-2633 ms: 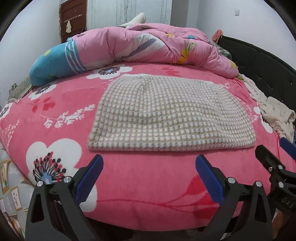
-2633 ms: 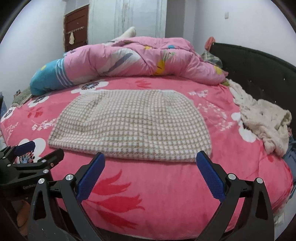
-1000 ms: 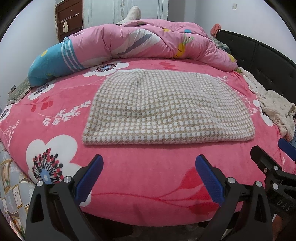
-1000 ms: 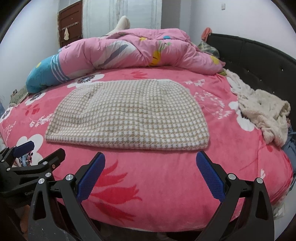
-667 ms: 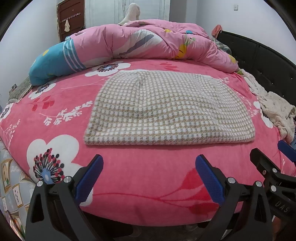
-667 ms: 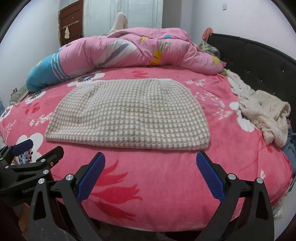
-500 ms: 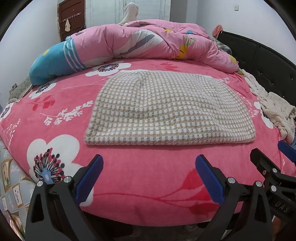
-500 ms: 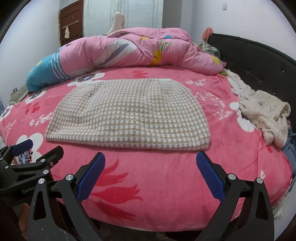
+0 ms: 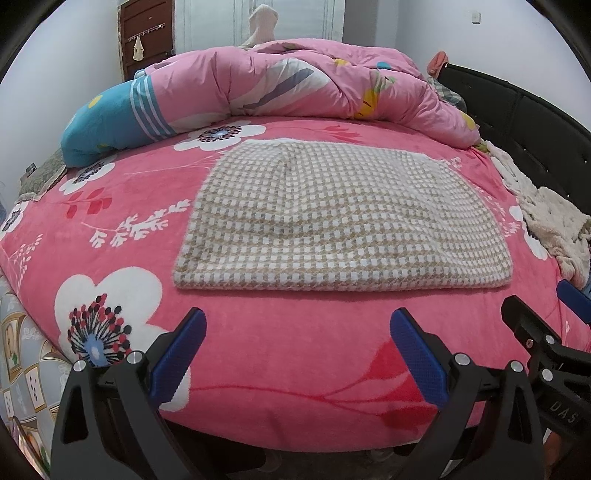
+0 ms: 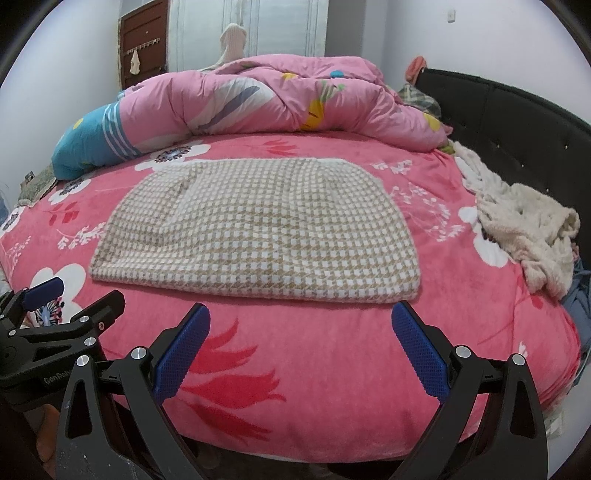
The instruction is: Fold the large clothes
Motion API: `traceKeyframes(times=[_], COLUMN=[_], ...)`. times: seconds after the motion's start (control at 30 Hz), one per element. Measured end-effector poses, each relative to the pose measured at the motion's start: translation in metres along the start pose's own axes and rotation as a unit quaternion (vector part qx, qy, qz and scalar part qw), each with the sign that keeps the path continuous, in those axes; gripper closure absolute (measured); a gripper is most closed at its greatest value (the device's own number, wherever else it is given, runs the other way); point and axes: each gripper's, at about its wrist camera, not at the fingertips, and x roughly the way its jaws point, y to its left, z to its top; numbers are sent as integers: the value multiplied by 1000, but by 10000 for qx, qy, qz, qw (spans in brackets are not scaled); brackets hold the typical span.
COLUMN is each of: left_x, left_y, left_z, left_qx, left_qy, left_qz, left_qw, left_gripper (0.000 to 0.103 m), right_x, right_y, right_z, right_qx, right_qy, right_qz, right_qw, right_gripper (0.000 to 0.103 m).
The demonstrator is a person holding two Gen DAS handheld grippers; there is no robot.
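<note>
Folded checked garment (image 9: 340, 221) lying flat in the middle of the bed (image 9: 258, 354), on a pink sheet printed with big white flowers; beige-and-white check, near edge straight and thick, far edge rounded off. Same garment (image 10: 258, 229) seen from the right wrist view, shifted a little to the left of centre.

Left gripper (image 9: 297, 345) held low at the near edge of the bed, jaws spread wide, nothing between the blue pads (image 9: 181, 354), short of the garment's near edge and not touching it. Right gripper (image 10: 299, 343) likewise spread wide and empty, just short of the garment's near right corner. Both side by side: right gripper (image 9: 546, 343) showing at the right rim of the left view, left gripper (image 10: 70, 306) at the left rim of the right view.

Behind the garment, across the far side of the bed, a bunched pink quilt (image 9: 295, 81) with a blue striped end at the left. On the right, along the black headboard (image 10: 517, 122), a crumpled cream blanket (image 10: 524, 229), well apart from the garment. Brown door (image 9: 147, 33) in the back wall, upper left. Small folded greenish cloth (image 9: 44, 177) at the far left edge of the bed.
</note>
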Motion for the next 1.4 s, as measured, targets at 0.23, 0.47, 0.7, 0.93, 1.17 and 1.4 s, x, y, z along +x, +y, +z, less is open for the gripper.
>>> traceKeyframes(times=[0.23, 0.47, 0.7, 0.93, 1.17, 1.4], left_x=[-1, -1, -1, 0, 0, 0], left_y=[1, 1, 0, 0, 0, 1], left_z=[0, 0, 0, 0, 0, 0], left_qx=[-15, -15, -12, -11, -13, -13], left_qy=[-8, -5, -13, -8, -8, 0], left_qz=[13, 14, 11, 15, 13, 24], left_qw=[10000, 10000, 10000, 10000, 10000, 10000], left_gripper=[5, 5, 5, 5, 5, 5], right_x=[0, 0, 0, 0, 0, 0], right_y=[-1, -3, -3, -3, -4, -3], right_z=[1, 2, 2, 2, 2, 2], right_qx=[-15, -25, -19, -26, -31, -27], right_qy=[10, 15, 15, 14, 17, 23], right_qz=[3, 8, 6, 11, 20, 14], right_qw=[10000, 10000, 10000, 10000, 10000, 10000], right_gripper=[8, 8, 8, 8, 8, 8])
